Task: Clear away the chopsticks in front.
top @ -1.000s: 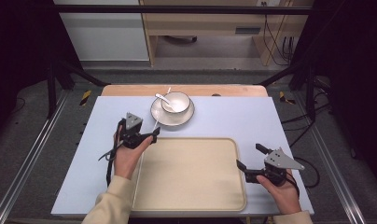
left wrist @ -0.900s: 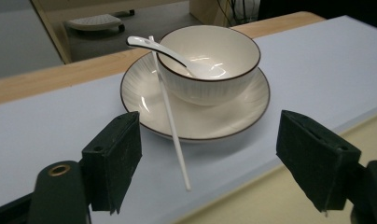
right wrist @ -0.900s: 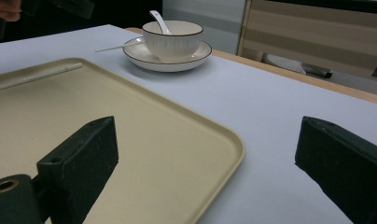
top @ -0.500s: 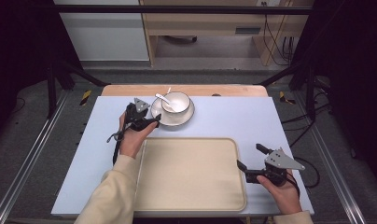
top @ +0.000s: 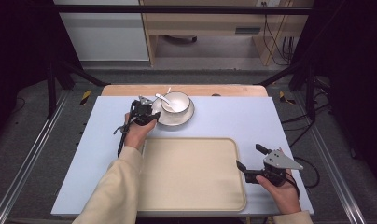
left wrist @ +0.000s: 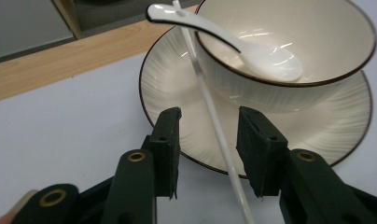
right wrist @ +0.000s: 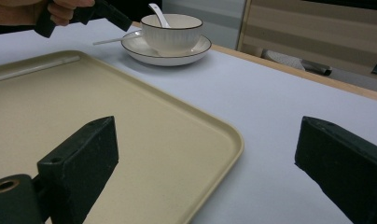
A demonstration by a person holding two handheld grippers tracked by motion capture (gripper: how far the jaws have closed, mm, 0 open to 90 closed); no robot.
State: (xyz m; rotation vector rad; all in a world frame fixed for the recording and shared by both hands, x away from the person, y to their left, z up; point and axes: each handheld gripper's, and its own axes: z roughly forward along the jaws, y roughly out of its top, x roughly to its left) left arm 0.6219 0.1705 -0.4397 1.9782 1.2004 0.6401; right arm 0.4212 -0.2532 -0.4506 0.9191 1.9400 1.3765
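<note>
A white bowl stands on a ribbed white plate with a dark rim. A white spoon rests in the bowl. A thin white stick lies across the plate's rim and leans on the bowl. My left gripper is open at the plate's near-left edge, one jaw on each side of the stick, not pressing it. In the high view the left gripper sits just left of the plate. My right gripper is wide open at the tray's right edge and holds nothing.
A large beige tray lies bare on the pale blue table, near the front edge. From the right gripper view its rounded corner is between the jaws. A wooden strip borders the table's far side.
My left gripper has moved forward and to the right, from beside the tray's far-left corner up to the plate's rim. The right gripper has stayed where it was.
</note>
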